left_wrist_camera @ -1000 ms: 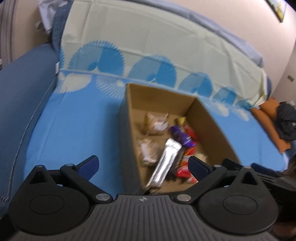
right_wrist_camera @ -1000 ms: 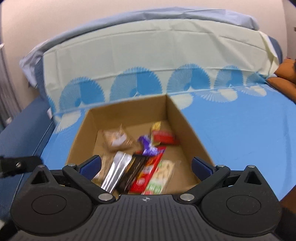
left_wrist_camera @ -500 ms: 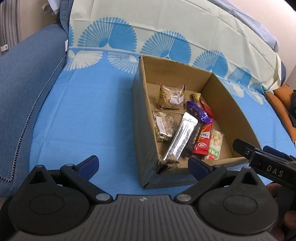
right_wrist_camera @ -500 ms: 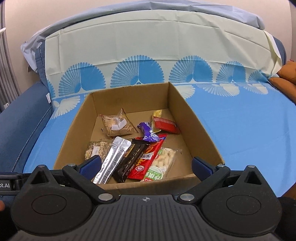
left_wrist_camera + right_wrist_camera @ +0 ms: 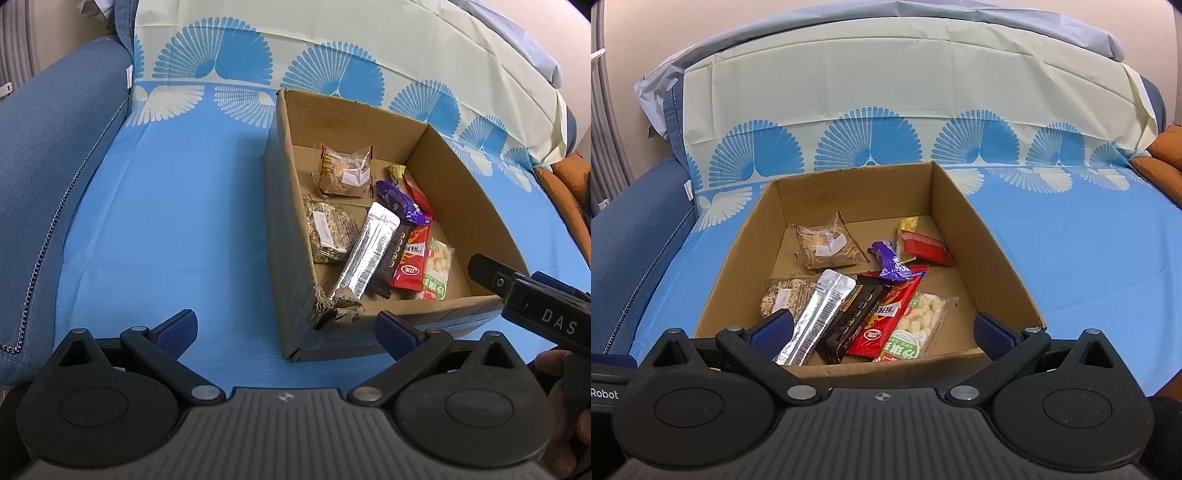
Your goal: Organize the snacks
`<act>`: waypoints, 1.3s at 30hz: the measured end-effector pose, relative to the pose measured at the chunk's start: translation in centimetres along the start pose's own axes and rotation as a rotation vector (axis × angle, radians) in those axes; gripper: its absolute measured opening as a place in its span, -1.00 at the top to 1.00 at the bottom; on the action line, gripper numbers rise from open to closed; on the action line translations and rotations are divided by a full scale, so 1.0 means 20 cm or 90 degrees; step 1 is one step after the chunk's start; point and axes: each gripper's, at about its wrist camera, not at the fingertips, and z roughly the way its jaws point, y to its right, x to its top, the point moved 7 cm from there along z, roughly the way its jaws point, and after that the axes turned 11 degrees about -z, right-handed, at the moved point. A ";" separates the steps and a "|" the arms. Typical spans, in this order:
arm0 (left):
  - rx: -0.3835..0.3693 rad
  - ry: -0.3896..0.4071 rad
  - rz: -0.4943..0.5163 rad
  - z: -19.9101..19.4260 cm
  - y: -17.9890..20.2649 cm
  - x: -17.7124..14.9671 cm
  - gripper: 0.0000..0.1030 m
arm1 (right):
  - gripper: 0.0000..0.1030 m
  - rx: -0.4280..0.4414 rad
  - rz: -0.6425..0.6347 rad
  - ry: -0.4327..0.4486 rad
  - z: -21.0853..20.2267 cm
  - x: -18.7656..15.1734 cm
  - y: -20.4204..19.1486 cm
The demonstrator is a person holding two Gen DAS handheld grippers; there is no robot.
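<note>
While both grippers, left gripper (image 5: 284, 326) and right gripper (image 5: 884, 330), hover with fingers spread and empty, snacks (image 5: 871, 295) lie jumbled in the cardboard box (image 5: 993, 266), seemingly unsorted.

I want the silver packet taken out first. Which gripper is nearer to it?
Right. The right gripper hangs open at the box's near edge, directly over the silver packet. The left gripper is open outside the box's near-left corner.

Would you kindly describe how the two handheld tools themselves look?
Both the left tool and right tool have a ribbed grey body, black linkage arms with silver pivot pins, and dark blue finger pads. The right tool's side reads "DAS".
</note>
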 end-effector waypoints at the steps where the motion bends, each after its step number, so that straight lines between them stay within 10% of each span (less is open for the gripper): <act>1: 0.000 0.001 0.000 0.00 0.00 0.00 -0.99 | -0.99 0.000 0.000 0.000 0.00 0.00 0.00; 39: -0.007 0.008 0.011 0.01 0.06 0.01 -0.99 | -0.99 0.006 -0.003 -0.001 0.01 0.00 0.00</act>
